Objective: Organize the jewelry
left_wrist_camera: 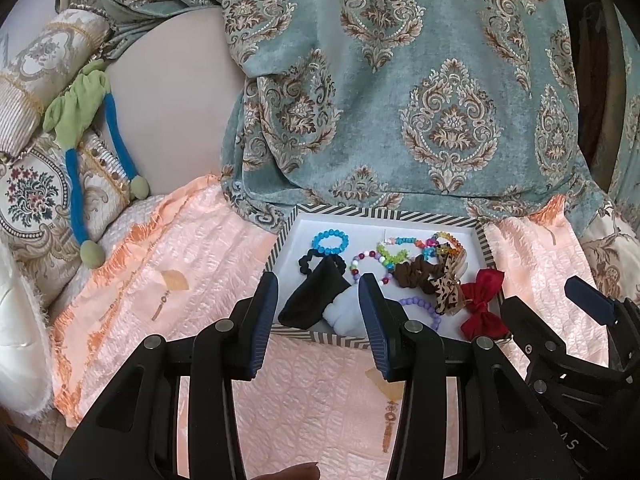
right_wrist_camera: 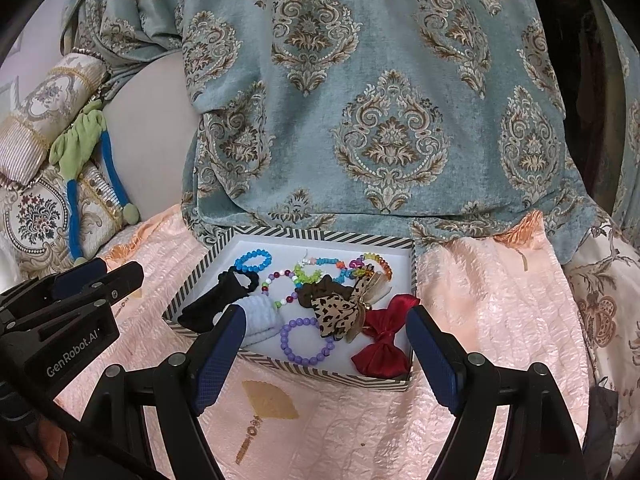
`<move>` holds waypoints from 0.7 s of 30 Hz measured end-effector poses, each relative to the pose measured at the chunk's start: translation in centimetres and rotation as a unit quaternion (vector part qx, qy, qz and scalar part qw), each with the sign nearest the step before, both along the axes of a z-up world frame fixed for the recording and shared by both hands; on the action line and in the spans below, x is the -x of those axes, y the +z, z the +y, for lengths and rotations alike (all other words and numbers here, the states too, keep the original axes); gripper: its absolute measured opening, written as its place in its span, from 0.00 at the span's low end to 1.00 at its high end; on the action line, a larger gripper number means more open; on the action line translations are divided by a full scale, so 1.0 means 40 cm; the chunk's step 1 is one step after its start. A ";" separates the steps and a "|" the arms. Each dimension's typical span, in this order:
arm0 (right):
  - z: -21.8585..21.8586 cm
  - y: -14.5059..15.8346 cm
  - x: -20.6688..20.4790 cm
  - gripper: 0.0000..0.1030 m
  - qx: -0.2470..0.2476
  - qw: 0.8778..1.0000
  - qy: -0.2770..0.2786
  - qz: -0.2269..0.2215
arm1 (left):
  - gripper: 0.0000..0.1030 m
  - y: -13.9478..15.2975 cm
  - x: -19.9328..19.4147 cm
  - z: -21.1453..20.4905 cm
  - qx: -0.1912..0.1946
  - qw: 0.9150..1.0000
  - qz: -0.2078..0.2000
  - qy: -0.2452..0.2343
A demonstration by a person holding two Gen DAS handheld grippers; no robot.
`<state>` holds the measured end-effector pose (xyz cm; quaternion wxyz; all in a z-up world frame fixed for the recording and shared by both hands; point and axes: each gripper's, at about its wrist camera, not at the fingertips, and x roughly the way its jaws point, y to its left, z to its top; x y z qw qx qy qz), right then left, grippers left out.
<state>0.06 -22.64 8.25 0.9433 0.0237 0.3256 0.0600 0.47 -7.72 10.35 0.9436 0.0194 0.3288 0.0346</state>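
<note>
A shallow rectangular tray with a black-and-white striped rim (right_wrist_camera: 320,233) is lying on a peach quilted bedspread (right_wrist_camera: 480,300), its far edge touching a hanging teal damask-patterned cloth (right_wrist_camera: 380,120). Inside the tray the jewelry is sitting mixed together: a bright blue beaded bracelet (right_wrist_camera: 253,261) near the far left corner, a purple beaded bracelet (right_wrist_camera: 306,340) near the front rim, a multicoloured beaded bracelet (right_wrist_camera: 280,284) between them, and a tangle of lime, turquoise and orange bead strings (right_wrist_camera: 340,268) along the far side. A black fabric headband (right_wrist_camera: 212,308) and a pale blue ribbed cloth roll (right_wrist_camera: 260,316) are lying at the left, a brown scrunchie (right_wrist_camera: 316,292) and a leopard-print bow (right_wrist_camera: 340,312) in the middle, and a red satin bow (right_wrist_camera: 384,340) at the right front corner.

The left gripper (left_wrist_camera: 319,312) is hovering over the tray's near left edge, its blue-padded jaws standing apart and empty. The right gripper (right_wrist_camera: 326,354) is hanging above the front rim, jaws spread wide, grasping nothing. A green and blue stuffed toy (left_wrist_camera: 86,144) is leaning against embroidered cushions (left_wrist_camera: 36,196) at the far left.
</note>
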 end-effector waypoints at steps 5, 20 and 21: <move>0.001 0.000 0.000 0.78 0.001 1.000 0.000 0.000 | 0.40 0.001 -0.001 0.002 0.004 1.000 0.002 0.000; -0.001 -0.007 -0.006 0.78 0.003 1.000 0.005 0.004 | 0.40 0.001 -0.004 -0.001 0.005 1.000 0.004 -0.001; -0.001 -0.009 -0.007 0.78 0.002 1.000 0.005 0.005 | 0.40 -0.001 -0.005 -0.002 0.005 1.000 0.004 -0.002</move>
